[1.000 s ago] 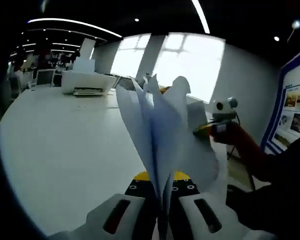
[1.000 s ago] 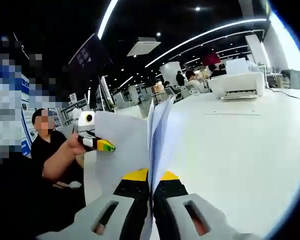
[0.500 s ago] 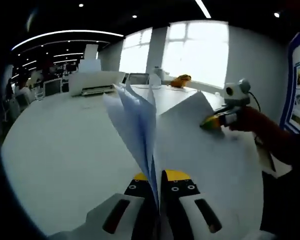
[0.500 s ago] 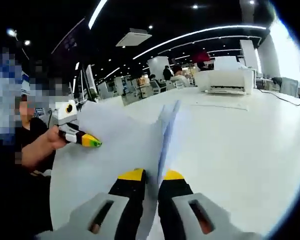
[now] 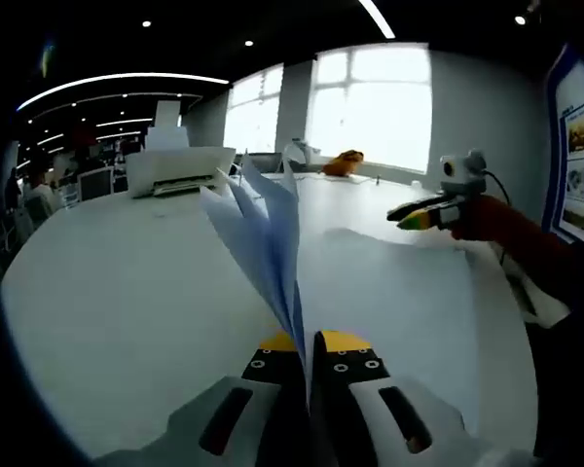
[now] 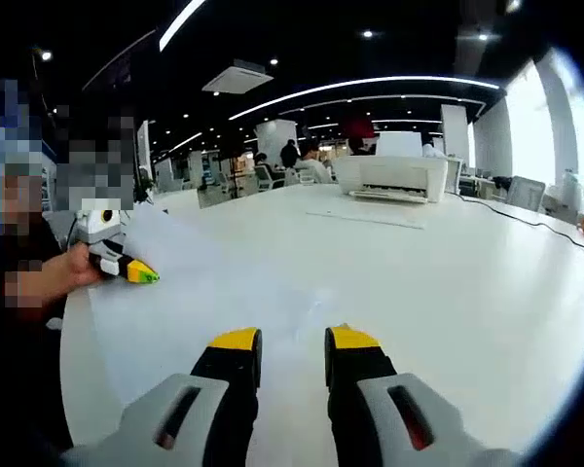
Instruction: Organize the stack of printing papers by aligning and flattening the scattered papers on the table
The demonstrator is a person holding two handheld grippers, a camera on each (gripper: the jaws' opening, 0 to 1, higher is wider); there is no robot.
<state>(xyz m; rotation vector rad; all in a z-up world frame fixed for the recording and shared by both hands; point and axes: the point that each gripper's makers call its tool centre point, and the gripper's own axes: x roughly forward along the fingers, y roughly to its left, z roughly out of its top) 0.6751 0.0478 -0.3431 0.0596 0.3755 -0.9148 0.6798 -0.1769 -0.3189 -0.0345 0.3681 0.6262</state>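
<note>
On the white table (image 5: 107, 292), fanned papers (image 5: 263, 233) are clamped upright by the left gripper (image 5: 307, 342). Just ahead of the right gripper (image 6: 290, 338), whose jaws are held apart, 1 sheet (image 6: 224, 292) lies flat.

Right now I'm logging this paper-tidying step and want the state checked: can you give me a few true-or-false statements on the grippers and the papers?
1. The left gripper is shut on the papers. True.
2. The right gripper is also clamped on the papers. False: its fingers stand apart with nothing between them.
3. The papers fan upward from the left gripper. True.
4. A printer sits on the white table. True.
5. The printer stands right beside the right gripper's fingers. False: it is at the far side of the table.
6. The papers are red. False: they are white.
</note>
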